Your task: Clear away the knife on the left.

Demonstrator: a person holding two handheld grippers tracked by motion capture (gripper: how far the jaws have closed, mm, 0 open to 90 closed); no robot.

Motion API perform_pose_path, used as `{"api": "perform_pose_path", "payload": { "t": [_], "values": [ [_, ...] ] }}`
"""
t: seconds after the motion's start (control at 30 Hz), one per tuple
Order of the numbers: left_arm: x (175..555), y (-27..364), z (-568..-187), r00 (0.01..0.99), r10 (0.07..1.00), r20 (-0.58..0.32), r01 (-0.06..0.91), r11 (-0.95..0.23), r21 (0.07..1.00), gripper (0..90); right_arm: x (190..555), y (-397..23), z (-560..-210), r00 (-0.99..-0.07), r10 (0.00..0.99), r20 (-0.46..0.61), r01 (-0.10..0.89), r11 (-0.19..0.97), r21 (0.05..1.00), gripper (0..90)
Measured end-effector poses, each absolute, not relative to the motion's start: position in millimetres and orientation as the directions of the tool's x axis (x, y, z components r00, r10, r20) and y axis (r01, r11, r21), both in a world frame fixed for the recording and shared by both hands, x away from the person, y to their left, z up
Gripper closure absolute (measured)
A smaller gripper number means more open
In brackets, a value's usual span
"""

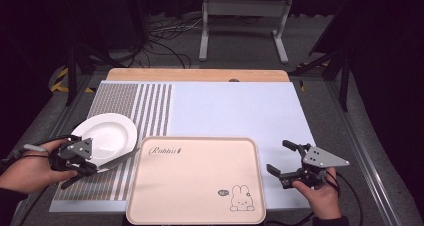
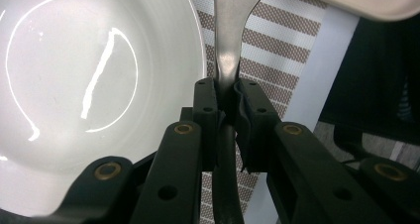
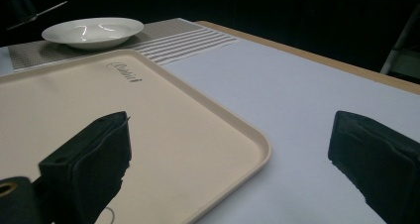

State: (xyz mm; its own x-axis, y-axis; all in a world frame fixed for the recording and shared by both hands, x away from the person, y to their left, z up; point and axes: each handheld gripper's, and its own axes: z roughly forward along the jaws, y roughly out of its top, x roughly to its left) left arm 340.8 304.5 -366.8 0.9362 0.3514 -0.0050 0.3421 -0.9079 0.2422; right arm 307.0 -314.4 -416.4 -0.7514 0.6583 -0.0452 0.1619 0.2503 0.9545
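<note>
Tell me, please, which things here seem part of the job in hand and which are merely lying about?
Likely in play: left gripper, shut on a knife; white plate; beige tray.
Lying about: striped mat; open right gripper.

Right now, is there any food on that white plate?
Empty. The white plate shows bare glossy surface with light reflections, and from the right gripper view nothing rises above its rim.

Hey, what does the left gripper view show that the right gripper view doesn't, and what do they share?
Left gripper view alone: the left tool shut on a metal knife, right beside the plate. Right gripper view alone: the right tool open, holding nothing, over the tray's edge, and the white mat. Both: the white plate, the striped placemat and the beige tray.
</note>
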Motion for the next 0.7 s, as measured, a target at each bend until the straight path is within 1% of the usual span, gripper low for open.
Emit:
{"api": "perform_pose_path", "payload": {
  "t": [0.13, 0.27, 0.33, 0.43, 0.7],
  "values": [
    [342, 299, -364, 0.903, 0.422, -0.08, 0.427, -0.861, 0.277, 80.1, 307, -317, -417, -0.743, 0.668, -0.042, 0.169, 0.247, 0.954, 3.8],
    [341, 287, -358, 0.865, 0.498, -0.06, 0.489, -0.812, 0.317, 80.1, 308, -317, -419, -0.741, 0.671, -0.035, 0.178, 0.246, 0.953, 3.7],
    [340, 283, -355, 0.849, 0.523, -0.08, 0.518, -0.79, 0.329, 80.0, 308, -317, -419, -0.743, 0.668, -0.037, 0.176, 0.249, 0.953, 3.8],
    [339, 273, -352, 0.842, 0.527, -0.116, 0.532, -0.775, 0.34, 80.1, 308, -317, -418, -0.74, 0.672, -0.041, 0.176, 0.252, 0.952, 3.9],
    [339, 252, -351, 0.834, 0.526, -0.166, 0.548, -0.759, 0.352, 80.1, 308, -318, -419, -0.739, 0.673, -0.032, 0.187, 0.251, 0.95, 3.8]
  ]
}}
